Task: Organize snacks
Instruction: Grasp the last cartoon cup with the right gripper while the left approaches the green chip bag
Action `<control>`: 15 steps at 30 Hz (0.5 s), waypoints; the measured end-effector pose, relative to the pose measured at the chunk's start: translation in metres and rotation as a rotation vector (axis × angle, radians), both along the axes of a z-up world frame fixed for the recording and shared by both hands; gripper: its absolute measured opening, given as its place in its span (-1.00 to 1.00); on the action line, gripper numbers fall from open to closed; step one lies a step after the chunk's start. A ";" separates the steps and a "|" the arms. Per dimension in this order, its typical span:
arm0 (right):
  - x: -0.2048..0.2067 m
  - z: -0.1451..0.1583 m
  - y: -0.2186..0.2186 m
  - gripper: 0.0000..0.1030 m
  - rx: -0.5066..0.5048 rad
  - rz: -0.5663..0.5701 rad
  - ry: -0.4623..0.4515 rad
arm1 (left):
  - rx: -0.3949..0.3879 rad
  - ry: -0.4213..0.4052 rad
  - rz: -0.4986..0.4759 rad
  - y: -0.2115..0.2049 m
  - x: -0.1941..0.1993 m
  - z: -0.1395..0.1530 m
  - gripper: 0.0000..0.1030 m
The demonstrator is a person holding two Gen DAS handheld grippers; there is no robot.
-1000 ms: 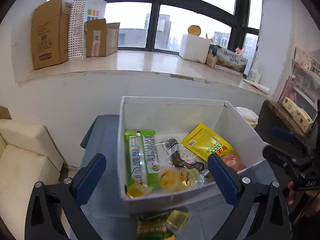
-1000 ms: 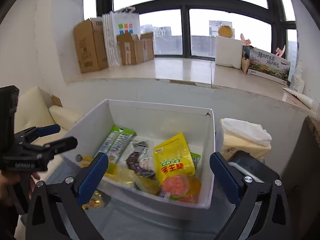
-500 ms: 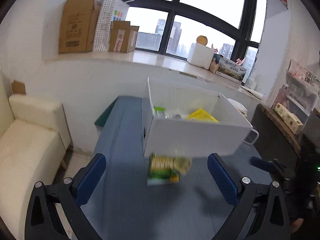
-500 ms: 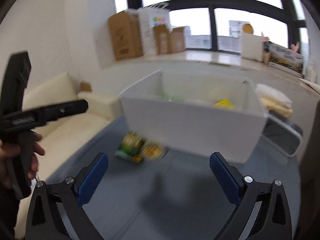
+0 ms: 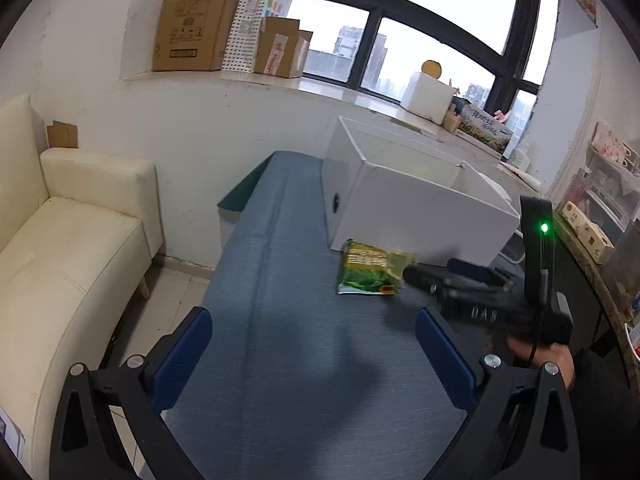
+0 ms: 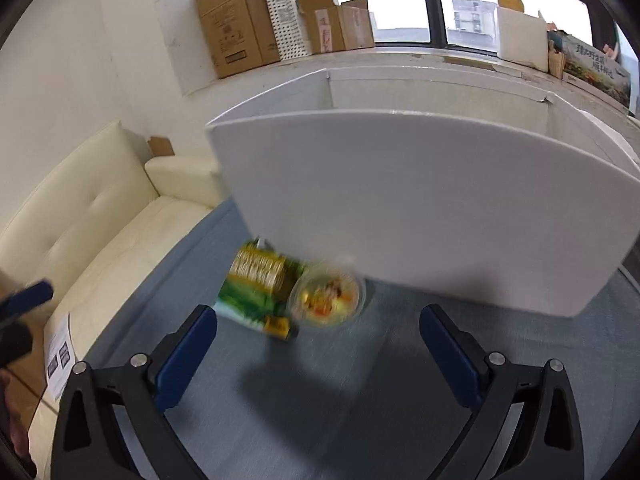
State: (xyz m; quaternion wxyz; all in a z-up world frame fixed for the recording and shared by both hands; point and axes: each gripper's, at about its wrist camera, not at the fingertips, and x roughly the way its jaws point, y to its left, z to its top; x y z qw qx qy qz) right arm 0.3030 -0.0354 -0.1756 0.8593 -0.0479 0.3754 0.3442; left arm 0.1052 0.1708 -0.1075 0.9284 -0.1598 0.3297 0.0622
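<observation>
A white open box (image 5: 416,208) stands on the blue tablecloth (image 5: 304,360); its inside is hidden from both views. A green and yellow snack packet (image 5: 365,273) lies flat in front of the box, with a clear jelly cup (image 6: 327,297) beside it. My left gripper (image 5: 312,354) is open and empty, well back from the packet. My right gripper (image 6: 318,354) is open and empty, low over the cloth just short of the cup and the packet (image 6: 256,280). In the left wrist view the right gripper (image 5: 460,284) reaches toward the packet.
A cream sofa (image 5: 68,240) stands left of the table. Cardboard boxes (image 5: 196,20) and a white foam box (image 5: 426,96) sit on the windowsill. Shelves with packages (image 5: 592,216) stand at the right. A paper sheet (image 6: 60,356) lies on the sofa.
Both grippers have pulled back and dropped from above the box to the front of it. The box contents are now out of sight. The right gripper has closed in on the packet and cup.
</observation>
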 end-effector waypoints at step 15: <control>0.023 -0.014 0.007 -0.06 -0.045 0.009 0.060 | 0.006 0.032 0.004 0.003 0.016 -0.008 1.00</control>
